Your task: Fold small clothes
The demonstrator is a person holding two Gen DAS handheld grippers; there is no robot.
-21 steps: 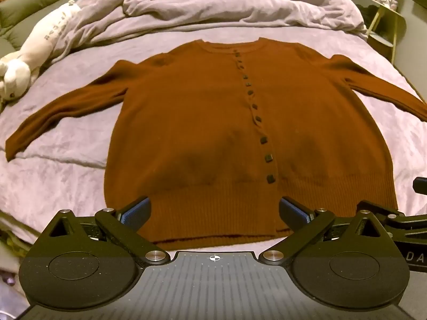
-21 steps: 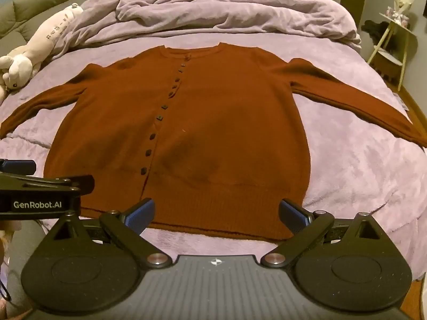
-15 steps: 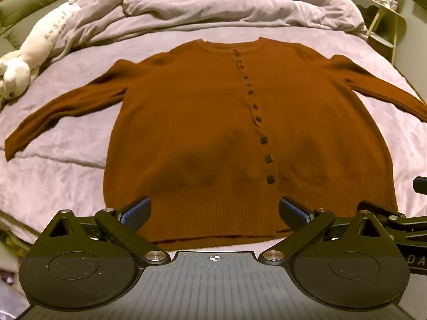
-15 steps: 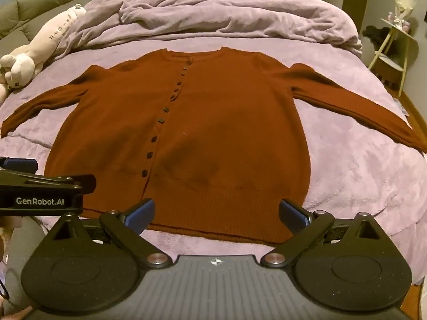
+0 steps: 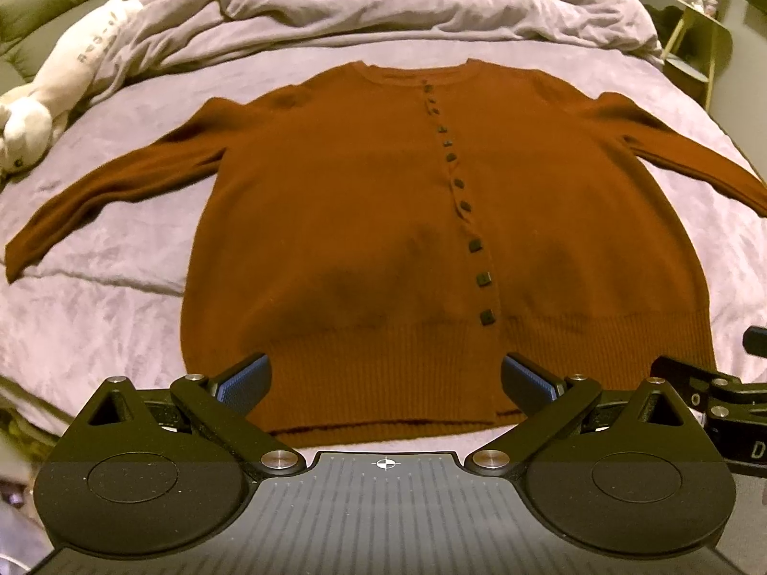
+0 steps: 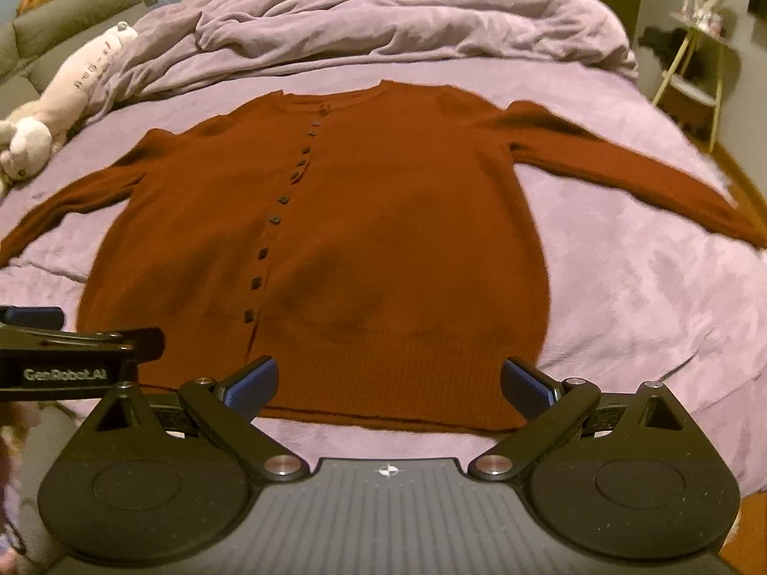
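A rust-brown buttoned cardigan (image 5: 383,220) lies flat, front up, on the lilac bed (image 5: 96,316), both sleeves spread outward; it also shows in the right wrist view (image 6: 383,249). My left gripper (image 5: 386,383) is open and empty, held above the ribbed hem near the bed's front edge. My right gripper (image 6: 389,383) is open and empty, above the hem's right half. Neither touches the cloth. The left gripper's side (image 6: 72,350) shows at the left of the right wrist view.
A rumpled lilac duvet (image 5: 407,5) is heaped at the bed's far end. A white plush toy (image 5: 52,91) lies at the far left beside a green sofa (image 6: 62,14). A small side table (image 6: 690,72) stands to the right of the bed.
The right gripper has drawn back and risen slightly, so the cardigan sits lower and smaller in its view. The left gripper has barely moved. Both stay open.
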